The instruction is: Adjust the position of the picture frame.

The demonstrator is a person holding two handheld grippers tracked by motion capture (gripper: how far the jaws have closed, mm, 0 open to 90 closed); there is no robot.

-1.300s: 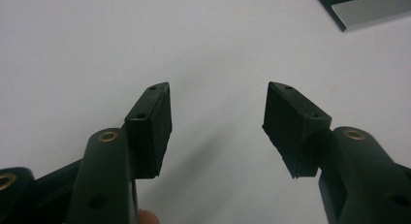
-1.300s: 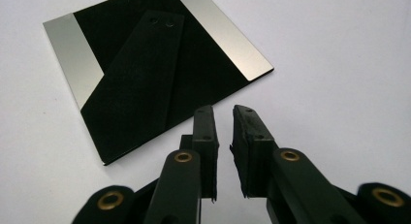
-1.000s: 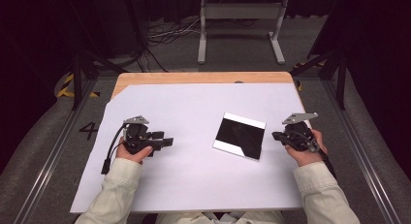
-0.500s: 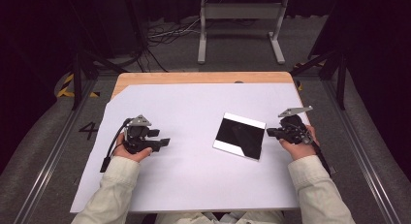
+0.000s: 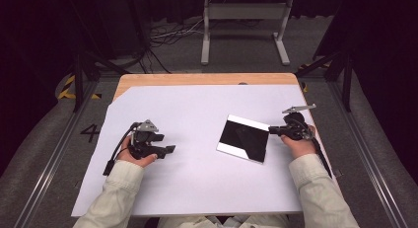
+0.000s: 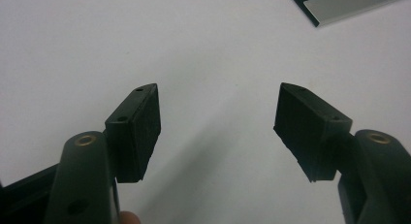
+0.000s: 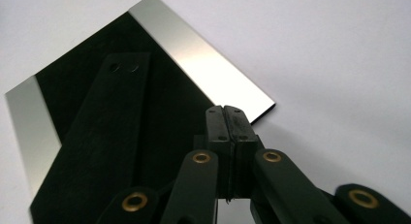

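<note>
- Currently, the black panel (image 5: 245,138) with two silver edge strips lies flat on the white sheet (image 5: 197,119) covering the desk, toward the right edge, turned at an angle to the desk edges
- Right gripper (image 5: 274,131): held in the person's right hand (image 5: 298,144) near the right edge of the desk, jaws pointing at the panel's right side and just beside it
- In the right gripper view, the right gripper (image 7: 227,118) has its jaws pressed together with nothing between them; the tips sit over the panel's (image 7: 121,122) near corner, and whether they touch it cannot be told
- Left gripper (image 5: 167,150): held in the left hand (image 5: 135,156) toward the left edge of the desk, well apart from the panel
- In the left gripper view, the left gripper (image 6: 217,120) has its jaws spread wide and empty above the bare sheet, with a corner of the panel (image 6: 339,3) far ahead
</note>
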